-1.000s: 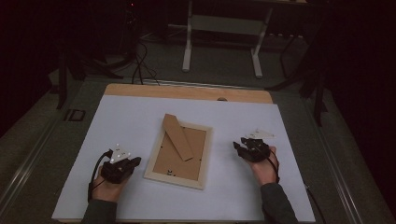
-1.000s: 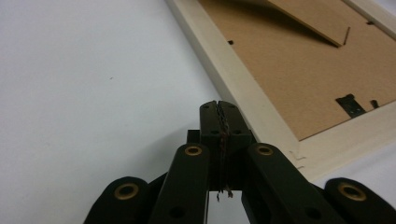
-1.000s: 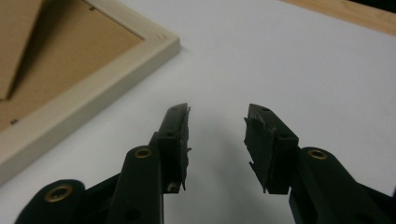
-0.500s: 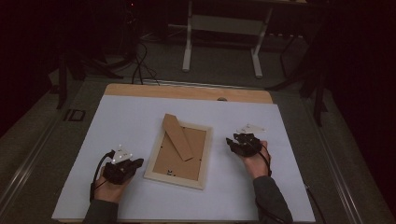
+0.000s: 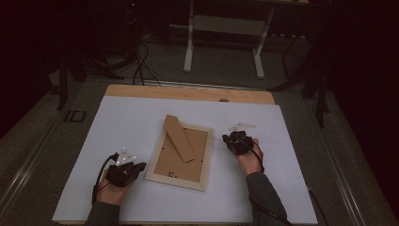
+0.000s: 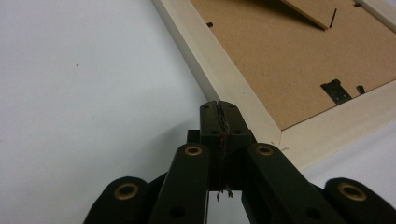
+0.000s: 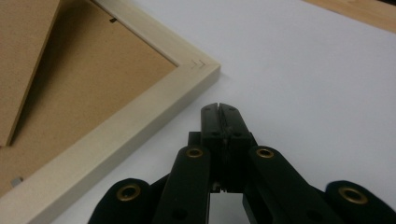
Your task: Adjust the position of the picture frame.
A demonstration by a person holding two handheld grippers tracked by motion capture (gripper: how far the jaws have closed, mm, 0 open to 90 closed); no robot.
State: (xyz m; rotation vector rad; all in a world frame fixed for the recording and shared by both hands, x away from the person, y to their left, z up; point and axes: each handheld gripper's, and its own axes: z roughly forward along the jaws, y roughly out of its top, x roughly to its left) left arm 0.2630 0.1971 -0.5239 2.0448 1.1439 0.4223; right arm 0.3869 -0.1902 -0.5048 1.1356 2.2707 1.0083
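A pale wooden picture frame (image 5: pixel 180 153) lies face down mid-table, its brown backing board and folded stand (image 5: pixel 179 137) facing up. My left gripper (image 5: pixel 139 166) is shut and empty, its tip just short of the frame's lower left edge (image 6: pixel 224 79). Near the frame's upper right corner (image 7: pixel 205 70) sits my right gripper (image 5: pixel 225 138), also shut, holding nothing and a little off the wood. In the left gripper view (image 6: pixel 219 105) the jaws are pressed together; the right gripper view (image 7: pixel 219 109) shows the same.
The white table top (image 5: pixel 117 127) has bare room on both sides of the frame. A wooden strip (image 5: pixel 188 92) runs along the far edge. Small black turn clips (image 6: pixel 335 89) hold the backing board. Beyond the table stand a white desk frame (image 5: pixel 221 42) and cables (image 5: pixel 141 61).
My right gripper has moved left across the table, from the right side up to the frame's right edge. The left gripper has barely shifted.
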